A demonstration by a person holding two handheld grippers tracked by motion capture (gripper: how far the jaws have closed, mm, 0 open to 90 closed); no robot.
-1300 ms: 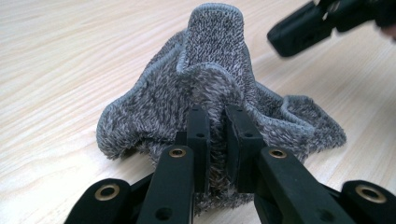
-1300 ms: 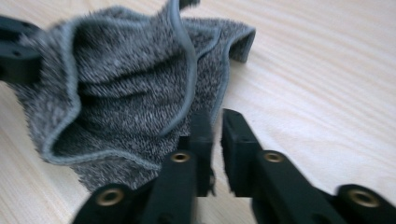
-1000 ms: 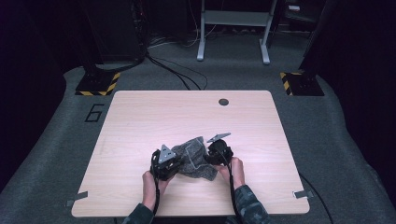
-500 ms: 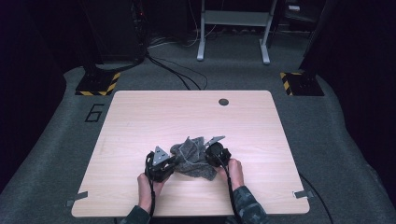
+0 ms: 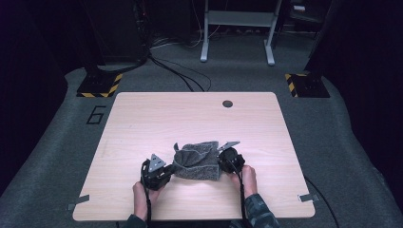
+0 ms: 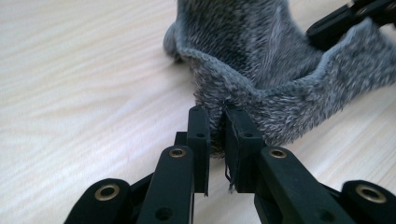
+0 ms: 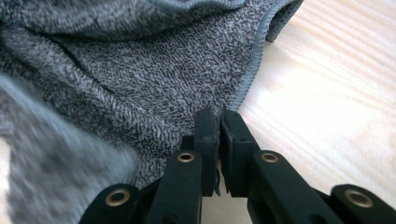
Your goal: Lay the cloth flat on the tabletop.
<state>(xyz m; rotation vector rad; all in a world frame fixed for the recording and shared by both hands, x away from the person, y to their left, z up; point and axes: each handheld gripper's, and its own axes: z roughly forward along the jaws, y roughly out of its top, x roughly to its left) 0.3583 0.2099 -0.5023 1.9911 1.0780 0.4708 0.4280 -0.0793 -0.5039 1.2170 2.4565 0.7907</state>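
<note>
A grey towel (image 5: 197,160) lies bunched on the near half of the table (image 5: 142,118), between the two grippers and touching both. The left gripper (image 5: 167,172) sits at the towel's left edge, held in the left hand (image 5: 142,198); in the left gripper view its jaws are clenched on a fold of the towel (image 6: 261,70), the cloth pinched in the narrow gap between the pads and rising away from them in a soft ridge. The right gripper (image 5: 222,159) sits at the towel's right edge, held in the right hand (image 5: 245,179); its jaws have just been closing, and in the right gripper view they are clamped on the towel (image 7: 116,79) close to its stitched hem, with a thin layer of cloth between the pads. Part of the towel hangs blurred in the near left of that view. In the high view the towel's far edge stands slightly raised, with a corner curled up at its left. A dark round hole (image 5: 227,103) sits in the table near its far edge, well apart from the towel. Cables (image 5: 180,78) run across the grey floor beyond the table.
</note>
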